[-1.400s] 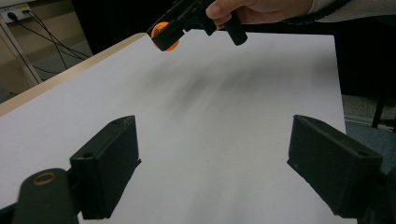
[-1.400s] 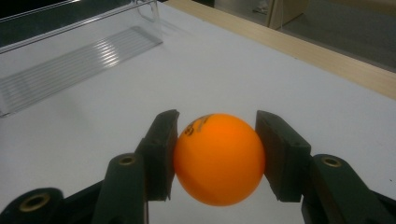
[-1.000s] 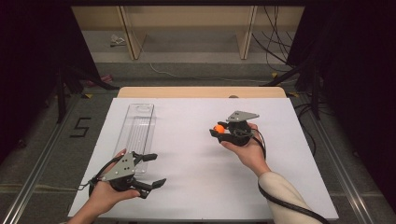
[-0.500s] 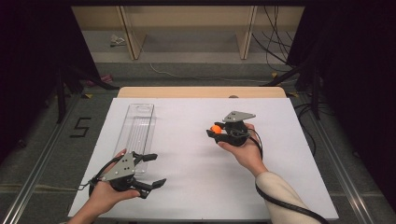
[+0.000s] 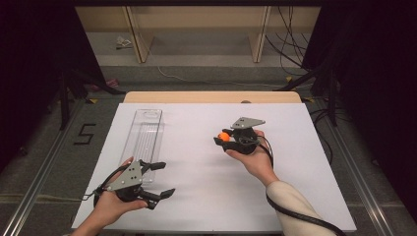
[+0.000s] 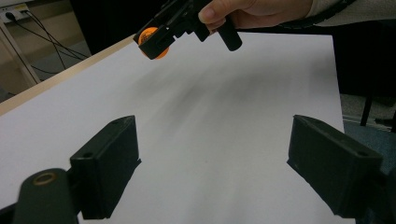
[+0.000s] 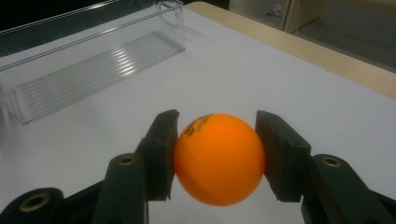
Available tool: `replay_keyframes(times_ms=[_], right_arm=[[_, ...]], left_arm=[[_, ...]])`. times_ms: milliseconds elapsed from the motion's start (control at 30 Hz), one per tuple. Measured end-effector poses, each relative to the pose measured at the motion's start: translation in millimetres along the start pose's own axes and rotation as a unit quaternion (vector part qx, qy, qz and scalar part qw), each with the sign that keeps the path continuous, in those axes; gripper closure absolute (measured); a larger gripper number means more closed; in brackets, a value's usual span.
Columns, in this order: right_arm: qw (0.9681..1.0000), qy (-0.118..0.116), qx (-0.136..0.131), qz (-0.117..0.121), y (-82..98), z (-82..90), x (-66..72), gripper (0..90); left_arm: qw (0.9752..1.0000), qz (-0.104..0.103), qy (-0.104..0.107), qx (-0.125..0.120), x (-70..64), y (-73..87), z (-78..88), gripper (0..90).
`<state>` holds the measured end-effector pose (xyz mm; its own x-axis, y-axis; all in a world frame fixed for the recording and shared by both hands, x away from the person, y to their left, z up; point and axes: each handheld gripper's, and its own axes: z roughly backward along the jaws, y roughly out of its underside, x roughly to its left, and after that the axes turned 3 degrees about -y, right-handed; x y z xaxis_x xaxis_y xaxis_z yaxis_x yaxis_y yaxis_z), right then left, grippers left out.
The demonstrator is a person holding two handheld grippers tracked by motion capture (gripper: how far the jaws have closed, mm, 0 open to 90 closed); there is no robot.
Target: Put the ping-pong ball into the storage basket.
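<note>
High view, step in hand: the right gripper [image 5: 225, 139], right of the frame's centre, is carrying an orange ball [image 5: 224, 136] above the white tabletop [image 5: 305, 162]; judging by the layout, the ball is heading for the clear tray [image 5: 143, 140] lying left of centre.
High view, left gripper: the left gripper [image 5: 160, 179] is waiting at the lower left, just beside the near end of the tray, its jaws spread and grasping nothing.
High view, next move: the ball probably needs carrying leftward across the frame until it is hanging over the tray, then lowering before the jaws let go, since a light ball is likely to bounce or roll out.
Left gripper view, jaws: the two black jaws are standing wide apart at the lower left and lower right of the frame, released, with bare tabletop [image 6: 210, 140] between them.
Left gripper view, far off: the other hand [image 6: 252, 11] is holding its gripper at the top of the frame, the orange ball [image 6: 156, 42] pinched at its tip and clear of the surface.
Right gripper view, jaws: the jaws are clenching the orange ball [image 7: 219, 158] at lower centre, one pad pressing on each side, open just as far as the ball's width.
Right gripper view, tray: the clear tray [image 7: 88, 70] is lying in the upper left, ribbed floor showing, well apart from the ball.
</note>
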<state>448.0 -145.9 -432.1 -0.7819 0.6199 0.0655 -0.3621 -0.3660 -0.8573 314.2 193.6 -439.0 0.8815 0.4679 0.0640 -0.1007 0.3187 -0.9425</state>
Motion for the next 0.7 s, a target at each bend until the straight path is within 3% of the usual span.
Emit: replay_keyframes(times_ms=[700], right_arm=[[1.0,-0.007,-0.001,0.005,-3.9,-6.3,5.9,51.3]], left_arm=[[1.0,-0.004,0.001,0.002,-0.7,0.1,-0.6,15.8]])
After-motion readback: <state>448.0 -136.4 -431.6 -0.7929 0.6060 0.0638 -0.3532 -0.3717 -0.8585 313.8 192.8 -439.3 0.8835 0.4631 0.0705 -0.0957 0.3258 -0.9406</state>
